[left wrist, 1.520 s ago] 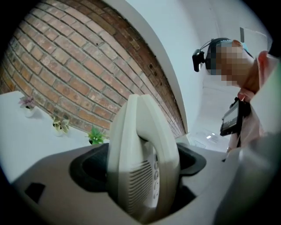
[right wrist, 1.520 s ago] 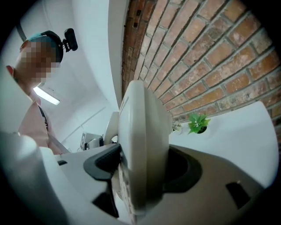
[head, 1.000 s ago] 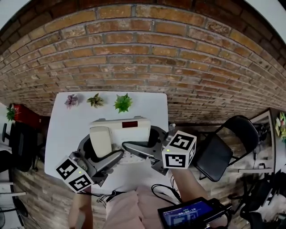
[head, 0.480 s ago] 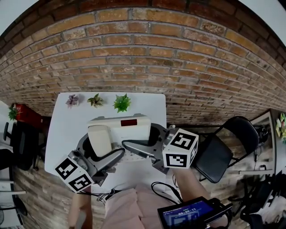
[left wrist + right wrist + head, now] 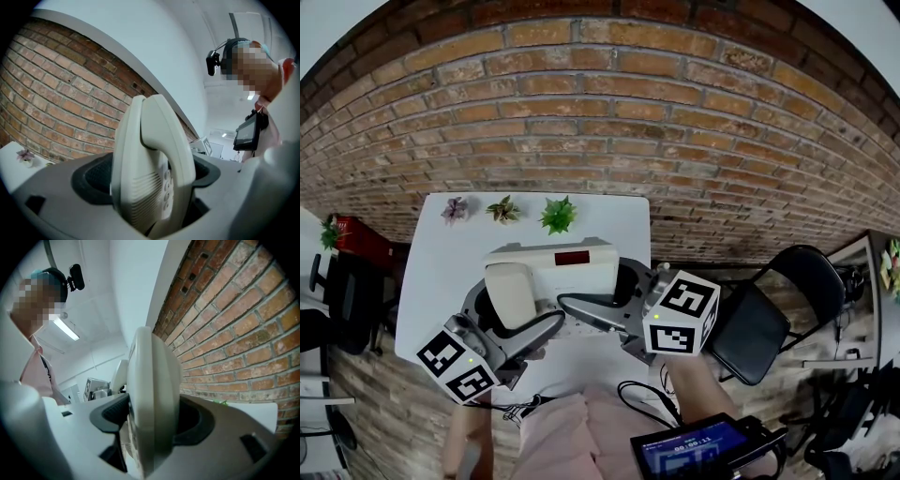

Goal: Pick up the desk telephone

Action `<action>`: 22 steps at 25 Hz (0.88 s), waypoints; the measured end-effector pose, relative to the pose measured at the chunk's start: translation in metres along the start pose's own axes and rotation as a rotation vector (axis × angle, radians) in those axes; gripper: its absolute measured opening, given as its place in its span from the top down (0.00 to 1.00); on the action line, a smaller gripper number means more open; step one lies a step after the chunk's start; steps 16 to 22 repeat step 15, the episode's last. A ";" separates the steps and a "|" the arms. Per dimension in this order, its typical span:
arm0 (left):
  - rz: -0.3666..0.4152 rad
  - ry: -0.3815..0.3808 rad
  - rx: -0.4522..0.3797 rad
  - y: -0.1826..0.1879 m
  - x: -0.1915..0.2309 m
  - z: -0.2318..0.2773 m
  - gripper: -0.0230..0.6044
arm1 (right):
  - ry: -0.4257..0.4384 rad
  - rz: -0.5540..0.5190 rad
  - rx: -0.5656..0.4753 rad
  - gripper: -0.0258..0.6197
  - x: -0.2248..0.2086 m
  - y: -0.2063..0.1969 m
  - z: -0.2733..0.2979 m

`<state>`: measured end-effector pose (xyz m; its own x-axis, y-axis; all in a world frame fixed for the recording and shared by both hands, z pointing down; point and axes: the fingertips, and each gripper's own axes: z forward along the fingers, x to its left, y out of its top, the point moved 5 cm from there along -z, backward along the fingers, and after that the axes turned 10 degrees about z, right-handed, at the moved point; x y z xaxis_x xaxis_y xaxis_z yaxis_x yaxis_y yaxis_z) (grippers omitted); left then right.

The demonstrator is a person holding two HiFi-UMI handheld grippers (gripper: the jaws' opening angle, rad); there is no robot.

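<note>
Desk telephone: beige, handset cradled. Clamped at both ends, the left gripper on the handset side and the right gripper on the other. It sits slightly higher above the white table than a second ago, so the lift is judged under way.

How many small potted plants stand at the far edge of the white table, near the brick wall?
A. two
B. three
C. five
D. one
B: the head view shows a purplish plant, a pale-leaved plant and a bright green plant in a row at the far edge of the white table, behind the desk telephone.
</note>
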<state>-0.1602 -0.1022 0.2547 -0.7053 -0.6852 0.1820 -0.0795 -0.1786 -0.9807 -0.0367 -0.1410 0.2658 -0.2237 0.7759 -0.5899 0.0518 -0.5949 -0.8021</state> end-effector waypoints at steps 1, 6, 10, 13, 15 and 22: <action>0.001 -0.001 0.004 -0.001 -0.001 0.000 0.23 | -0.001 0.001 0.000 0.51 0.000 -0.001 -0.001; 0.000 0.000 0.021 -0.004 -0.002 0.001 0.23 | -0.004 0.013 -0.006 0.51 -0.002 -0.005 -0.002; -0.001 0.003 0.031 -0.005 -0.001 0.002 0.23 | -0.011 0.014 -0.004 0.51 -0.003 -0.006 -0.001; -0.002 0.004 0.031 -0.005 0.000 0.002 0.23 | -0.010 0.014 -0.005 0.51 -0.003 -0.006 0.000; -0.001 0.003 0.032 -0.005 0.001 0.002 0.23 | -0.010 0.015 -0.006 0.51 -0.003 -0.006 0.000; -0.001 0.003 0.032 -0.005 0.001 0.002 0.23 | -0.010 0.015 -0.006 0.51 -0.003 -0.006 0.000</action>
